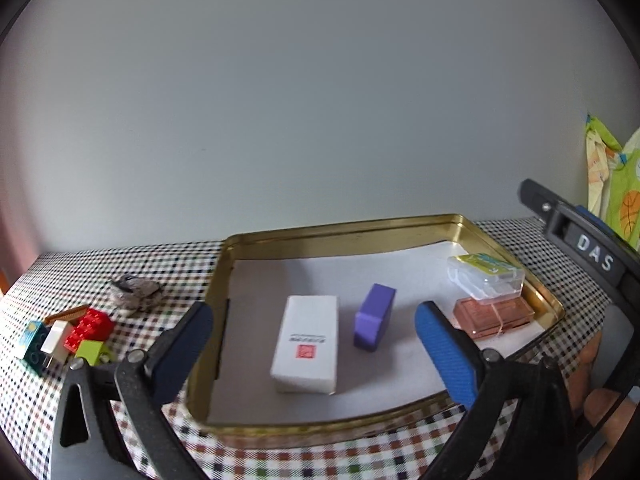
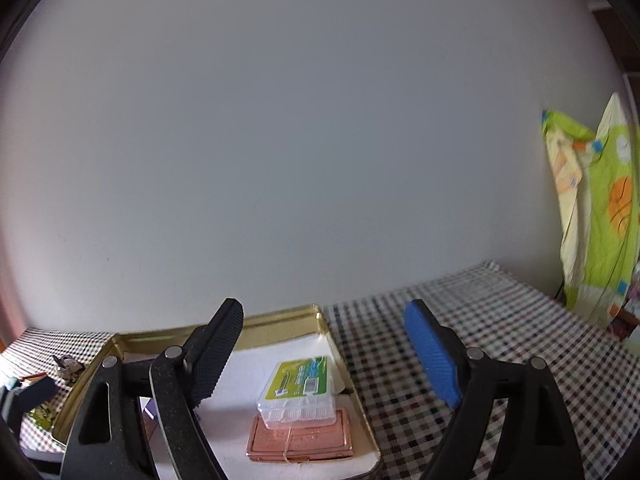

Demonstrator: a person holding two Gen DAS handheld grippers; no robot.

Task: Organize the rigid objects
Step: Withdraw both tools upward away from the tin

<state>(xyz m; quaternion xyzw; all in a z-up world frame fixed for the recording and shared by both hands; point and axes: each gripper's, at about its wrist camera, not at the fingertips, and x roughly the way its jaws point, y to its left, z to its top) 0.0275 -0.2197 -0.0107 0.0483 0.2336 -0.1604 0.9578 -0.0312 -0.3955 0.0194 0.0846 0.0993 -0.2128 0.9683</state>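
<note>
Checked tablecloth under gold tin tray | wall plain (pale, maybe grey) | both claws apart, empty

Inside the gold tray at frame centre lie a white box, an upright purple block, and, right, a clear case stacked on a copper case.

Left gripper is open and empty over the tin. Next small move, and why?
Probably swing the left gripper left toward the toy bricks. They and the small grey object lie on the cloth outside the tin, which already holds four boxes, and both grippers are empty.
</note>
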